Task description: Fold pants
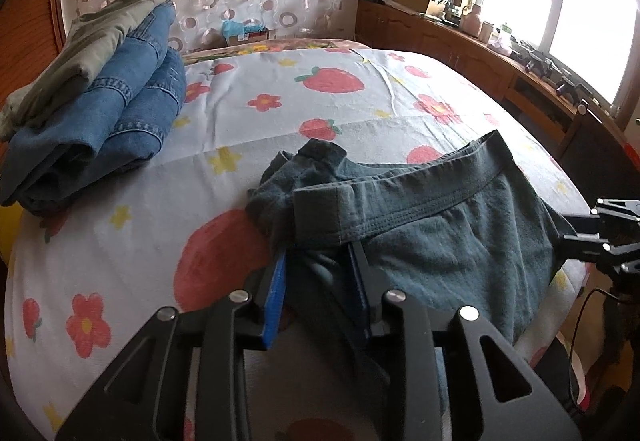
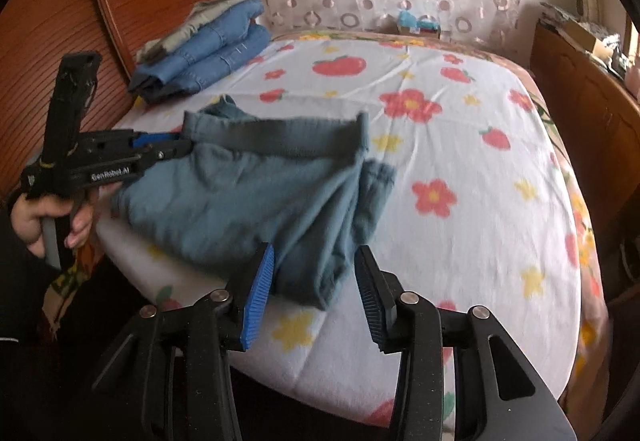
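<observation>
The dark teal pants (image 2: 256, 189) lie bunched on the near edge of the bed (image 2: 460, 241), which is spread with a white sheet printed with strawberries and flowers. Their elastic waistband runs along the far side, and loose fabric trails toward the bed's edge. Beyond the pants, toward the headboard, sits a stack of folded jeans (image 1: 120, 109) topped by an olive garment (image 1: 92, 37), probably finished work, so this pair looks like the next one to be folded and is only at the start.

The left claw (image 1: 320, 281) comes in at the waistband end of the pants, tilted steeply downward. Its blue-padded fingers (image 1: 276, 293) stand a little apart with a fold of fabric between them; whether the pads press on the cloth I cannot tell. A hand (image 2: 44, 217) wraps its handle, at the side of the pants nearest the wooden wardrobe.

The right claw (image 2: 316, 293) points down at the opposite, trailing end. Its jaws stand apart with a hanging corner of the pants between them, not pinched. That placement suggests both ends are to be taken so the garment can be pulled flat.
</observation>
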